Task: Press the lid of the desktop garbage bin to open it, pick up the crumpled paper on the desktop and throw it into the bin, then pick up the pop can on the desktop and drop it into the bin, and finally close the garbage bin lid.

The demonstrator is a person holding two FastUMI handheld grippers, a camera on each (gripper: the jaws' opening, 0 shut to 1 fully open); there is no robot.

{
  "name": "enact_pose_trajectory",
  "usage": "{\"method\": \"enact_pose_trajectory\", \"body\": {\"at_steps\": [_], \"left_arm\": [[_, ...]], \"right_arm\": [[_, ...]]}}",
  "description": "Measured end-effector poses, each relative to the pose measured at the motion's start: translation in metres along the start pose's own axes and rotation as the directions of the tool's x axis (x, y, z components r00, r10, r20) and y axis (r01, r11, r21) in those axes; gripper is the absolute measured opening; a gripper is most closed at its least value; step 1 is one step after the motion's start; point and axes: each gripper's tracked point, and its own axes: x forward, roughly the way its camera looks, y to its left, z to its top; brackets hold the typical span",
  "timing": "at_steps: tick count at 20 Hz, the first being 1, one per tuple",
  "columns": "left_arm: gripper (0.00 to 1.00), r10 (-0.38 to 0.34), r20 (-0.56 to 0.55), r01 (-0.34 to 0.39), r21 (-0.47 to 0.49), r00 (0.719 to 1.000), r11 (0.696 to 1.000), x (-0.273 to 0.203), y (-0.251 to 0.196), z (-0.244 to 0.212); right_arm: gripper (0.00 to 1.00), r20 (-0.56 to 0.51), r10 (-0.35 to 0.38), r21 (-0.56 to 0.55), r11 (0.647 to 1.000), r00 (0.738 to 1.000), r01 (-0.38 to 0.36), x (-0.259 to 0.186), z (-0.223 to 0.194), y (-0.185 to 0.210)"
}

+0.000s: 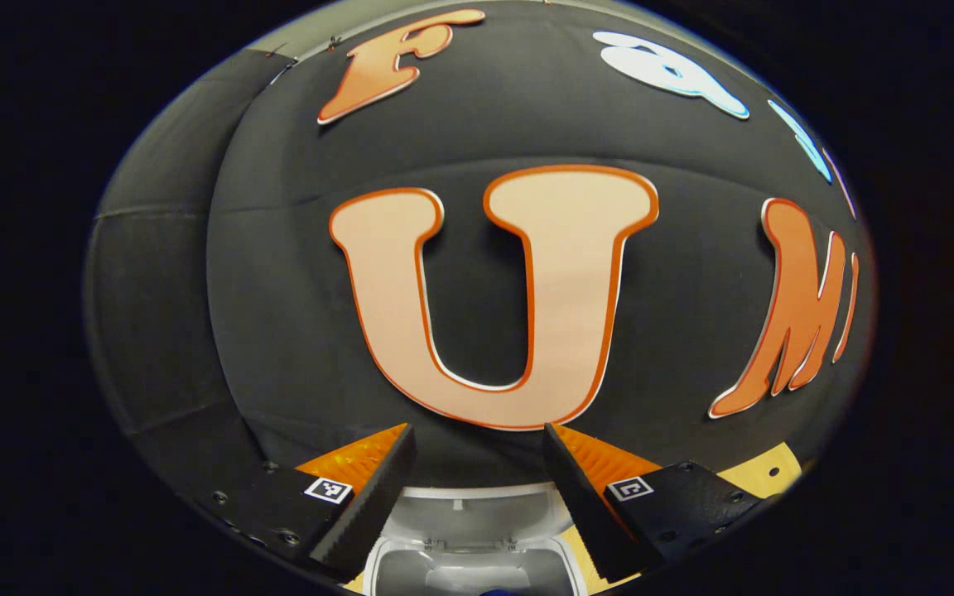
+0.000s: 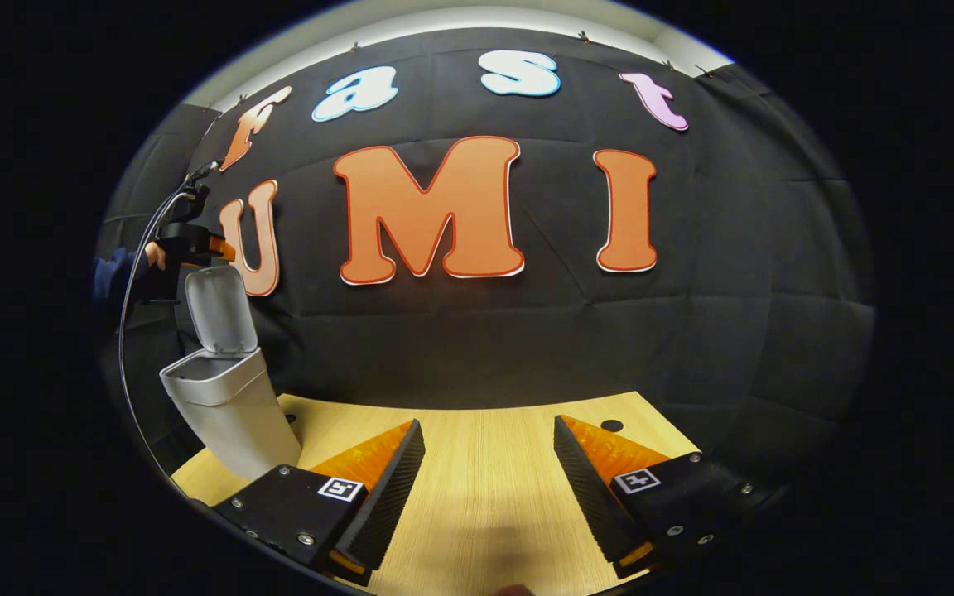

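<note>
The grey desktop bin (image 2: pixel 224 410) stands at the table's left end with its lid (image 2: pixel 220 310) swung up and open. My left gripper (image 2: pixel 214 246) hovers just above the raised lid, held by a hand in a blue sleeve (image 2: pixel 113 277). In the left gripper view, my left gripper (image 1: pixel 479 434) is open and holds nothing. Below its fingers lie the lid (image 1: pixel 477 505) and the bin's open mouth (image 1: pixel 411 571). A small blue bit (image 1: pixel 493 591) shows inside at the bottom edge; I cannot tell what it is. My right gripper (image 2: pixel 489 424) is open over the bare wooden table (image 2: pixel 477 497), well right of the bin.
The black cloth wall rises close behind the table. A small dark hole (image 2: pixel 612 425) sits in the tabletop near the far right edge. A cable (image 2: pixel 133 273) loops down from the left gripper beside the bin.
</note>
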Motion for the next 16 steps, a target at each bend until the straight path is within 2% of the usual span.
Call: {"method": "enact_pose_trajectory", "body": {"at_steps": [1,4,9,13,16], "left_arm": [[0.97,-0.007,0.020,0.007,-0.005,1.000,1.000,0.001,-0.001,0.002],[0.97,-0.022,-0.017,0.022,-0.004,1.000,1.000,-0.012,-0.004,-0.008],[0.98,-0.031,-0.003,0.031,-0.017,1.000,0.999,-0.057,-0.003,-0.029],[0.96,-0.021,-0.024,0.021,-0.022,0.999,1.000,-0.085,-0.005,-0.058],[0.96,-0.021,-0.083,0.019,-0.031,0.996,0.999,-0.099,-0.007,-0.101]], "right_arm": [[0.94,0.003,-0.003,-0.002,1.000,1.000,0.003,0.000,0.001,0.000],[0.94,0.012,0.002,-0.012,1.000,1.000,-0.002,0.001,0.004,0.002],[0.94,0.026,-0.006,-0.002,1.000,1.000,0.006,0.008,0.009,0.001],[0.94,0.025,-0.022,0.012,1.000,0.999,0.022,0.013,0.009,-0.007],[0.94,0.029,-0.027,0.008,1.000,0.999,0.026,0.013,0.008,-0.011]]}}
